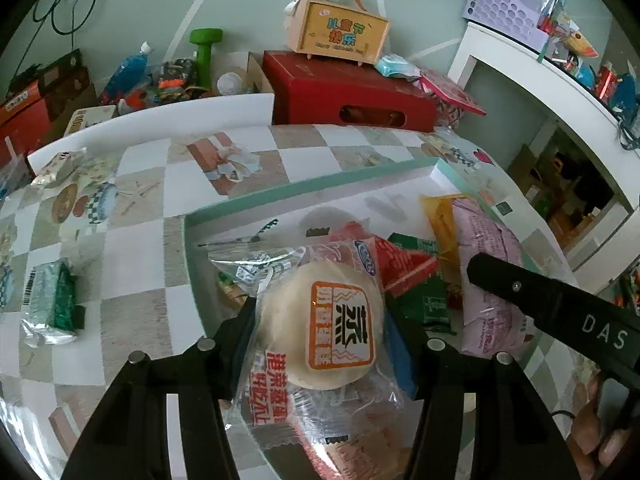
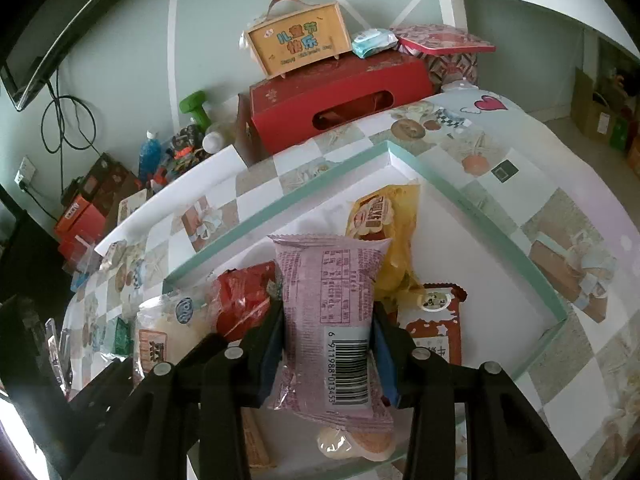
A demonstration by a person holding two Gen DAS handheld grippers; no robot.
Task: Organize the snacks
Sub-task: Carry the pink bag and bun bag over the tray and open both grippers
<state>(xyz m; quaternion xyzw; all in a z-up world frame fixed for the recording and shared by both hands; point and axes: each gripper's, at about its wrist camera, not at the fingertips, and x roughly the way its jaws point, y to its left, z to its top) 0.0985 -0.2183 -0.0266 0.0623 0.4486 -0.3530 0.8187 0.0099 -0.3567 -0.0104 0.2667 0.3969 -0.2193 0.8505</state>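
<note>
- The left gripper [image 1: 320, 320] is closed on a clear-wrapped round white bun [image 1: 320, 320], the packet being pinched from both sides by the blue-padded fingers [image 1: 400, 360].
- The bun packet is held over the near left part of a shallow white tray with a mint-green rim [image 1: 304, 190], above other snacks lying inside.
- The right gripper [image 2: 328, 336] is closed on a pink snack packet [image 2: 328, 304], which is held with its barcode facing the camera.
- The pink packet is seen above the tray [image 2: 480, 216], between a red packet [image 2: 244, 296] on one side and a yellow packet [image 2: 384, 216] and a brown-and-white packet [image 2: 434, 320] on the other.
- In the left wrist view, the pink packet [image 1: 488, 264] is seen just beside the bun, with part of the right gripper's black body [image 1: 560, 308] in front of it.
- A green-and-silver packet [image 1: 50, 304] is left on the patterned tablecloth [image 1: 132, 240], outside the tray.
- A red box [image 1: 340, 88] is seen behind the table, with a small orange case [image 1: 340, 32] set on top.
</note>
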